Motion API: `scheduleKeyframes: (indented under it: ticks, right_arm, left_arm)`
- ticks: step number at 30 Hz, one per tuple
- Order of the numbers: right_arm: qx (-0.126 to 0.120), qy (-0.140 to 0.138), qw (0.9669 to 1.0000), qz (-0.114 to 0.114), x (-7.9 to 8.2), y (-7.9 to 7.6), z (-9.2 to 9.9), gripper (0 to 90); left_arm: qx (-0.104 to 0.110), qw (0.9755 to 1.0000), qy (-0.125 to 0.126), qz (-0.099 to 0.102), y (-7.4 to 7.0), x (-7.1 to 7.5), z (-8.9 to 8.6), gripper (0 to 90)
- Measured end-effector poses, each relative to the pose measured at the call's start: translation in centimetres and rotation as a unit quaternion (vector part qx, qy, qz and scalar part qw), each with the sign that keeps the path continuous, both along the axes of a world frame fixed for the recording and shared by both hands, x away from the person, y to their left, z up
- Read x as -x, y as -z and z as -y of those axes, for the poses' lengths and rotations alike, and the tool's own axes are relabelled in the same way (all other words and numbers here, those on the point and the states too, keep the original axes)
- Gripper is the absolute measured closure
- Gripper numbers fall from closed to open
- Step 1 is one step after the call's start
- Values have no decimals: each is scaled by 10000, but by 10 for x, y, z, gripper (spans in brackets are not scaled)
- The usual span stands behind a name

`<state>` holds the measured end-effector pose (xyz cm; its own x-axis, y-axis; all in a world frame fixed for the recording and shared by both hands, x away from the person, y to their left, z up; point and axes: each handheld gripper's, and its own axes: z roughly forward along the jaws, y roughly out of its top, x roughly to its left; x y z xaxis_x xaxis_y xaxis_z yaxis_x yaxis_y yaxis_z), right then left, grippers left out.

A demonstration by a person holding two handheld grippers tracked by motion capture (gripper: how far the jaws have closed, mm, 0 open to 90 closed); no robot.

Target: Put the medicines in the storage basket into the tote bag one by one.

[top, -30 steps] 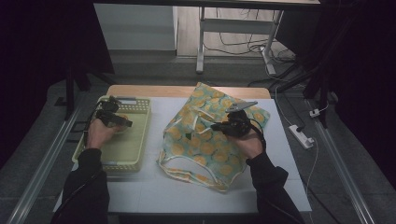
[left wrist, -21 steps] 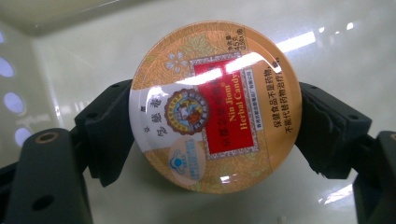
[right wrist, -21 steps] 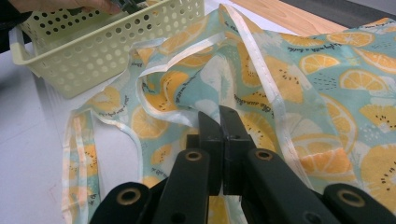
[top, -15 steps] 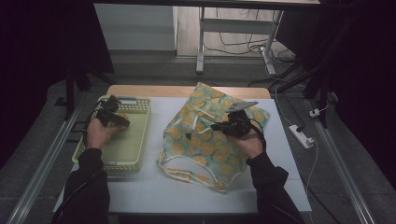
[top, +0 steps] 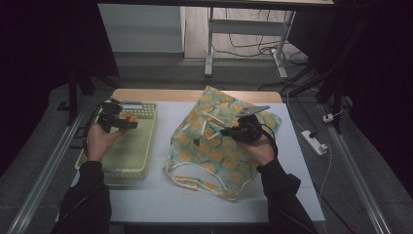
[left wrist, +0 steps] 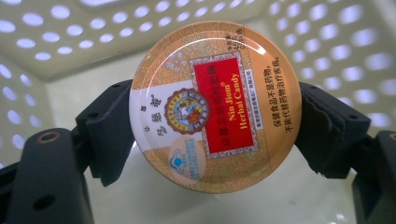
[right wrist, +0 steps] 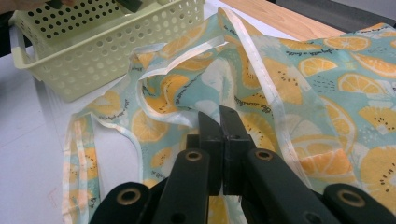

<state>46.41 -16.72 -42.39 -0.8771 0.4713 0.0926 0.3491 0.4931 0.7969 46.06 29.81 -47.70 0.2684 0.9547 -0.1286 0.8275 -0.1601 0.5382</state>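
High view: the worktop (top: 146, 195) carries a pale yellow perforated basket (top: 122, 161) on its left half and a fabric tote bag (top: 214, 151) printed with orange slices on its right half, the two near each other but apart. The left gripper (top: 127, 124) is held over the far end of the basket, its fingers pointing toward the bag, with a small red and orange object between them. Against the frame from a second ago, this gripper has lifted slightly and shifted toward the basket's far right corner; the basket and bag lie as before. The right gripper (top: 229, 131) rests over the middle of the bag, fingers pointing left, its position unchanged from the earlier frames. A white power strip (top: 315, 142) lies off the worktop's right edge.

Left gripper view: the fingers (left wrist: 107, 135) are spread to the width of a round candy tin (left wrist: 215, 107) and clamp it by its edge on both sides. The lid faces the camera, reading "Nin Jiom Herbal Candy" on a red panel. The tin is held clear of the basket floor (left wrist: 93, 84), with perforated walls behind it.

Right gripper view: the fingers (right wrist: 208, 135) are pressed together with no visible gap; whether bag fabric is pinched between them cannot be told. Beneath them lie the bag's white-edged opening and handle (right wrist: 140, 98). The basket stands just beyond the bag at upper left.
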Motion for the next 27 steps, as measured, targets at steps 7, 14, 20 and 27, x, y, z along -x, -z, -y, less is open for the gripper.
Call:
scheduleKeyframes:
  ticks: [7,14,20,27]
  right_arm:
    - [-23,5,10000,15,0,-1,0,894]
    - [-14,7,10000,24,0,-1,0,894]
    - [4,7,10000,17,1,1,-1,894]
    - [-24,19,10000,38,1,-1,1,894]
  left_arm:
    - [145,9989,331,312,-12,16,17,205]
    - [339,9959,610,579,-22,32,31,206]
    - [411,9919,964,723,-32,44,49,205]
    - [346,9877,1356,703,-35,55,72,205]
